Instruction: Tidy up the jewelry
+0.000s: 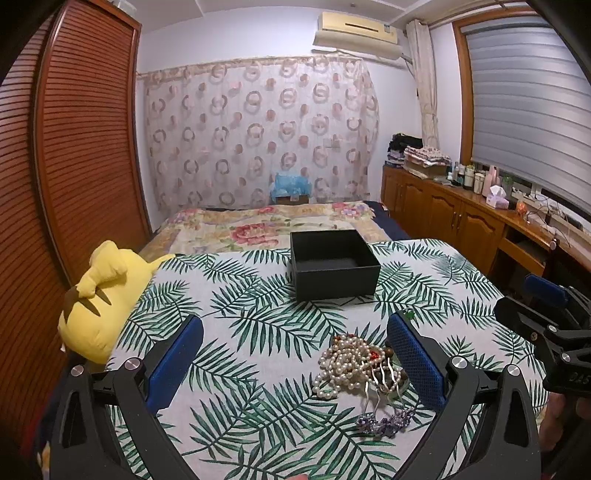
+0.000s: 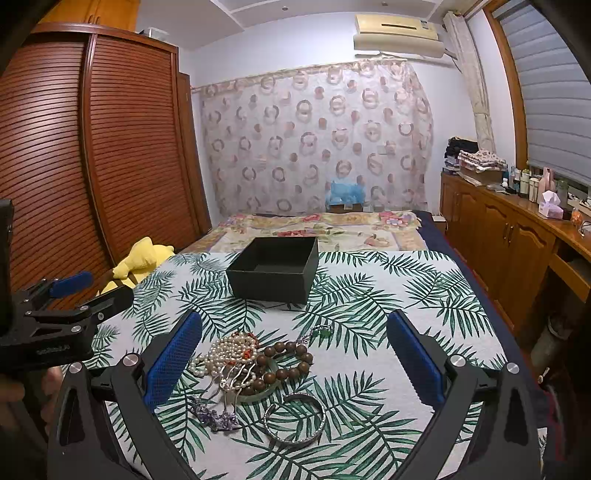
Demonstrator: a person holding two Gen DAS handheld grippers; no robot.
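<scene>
Both hand-held grippers, left [image 1: 295, 363] and right [image 2: 293, 360], are spread wide and empty. Pinch the silver bangle [image 2: 295, 419] first, clear of the jewelry pile [image 2: 243, 363], then carry it to the black box [image 2: 275, 269] beyond.

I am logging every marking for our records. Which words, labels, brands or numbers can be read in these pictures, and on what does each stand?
Other tool's black body, left wrist view: embossed letters, too blurred to read.
Other tool's black body, right wrist view: embossed word, too blurred.
Air conditioner: sticker too small.
Black box: no text.
</scene>
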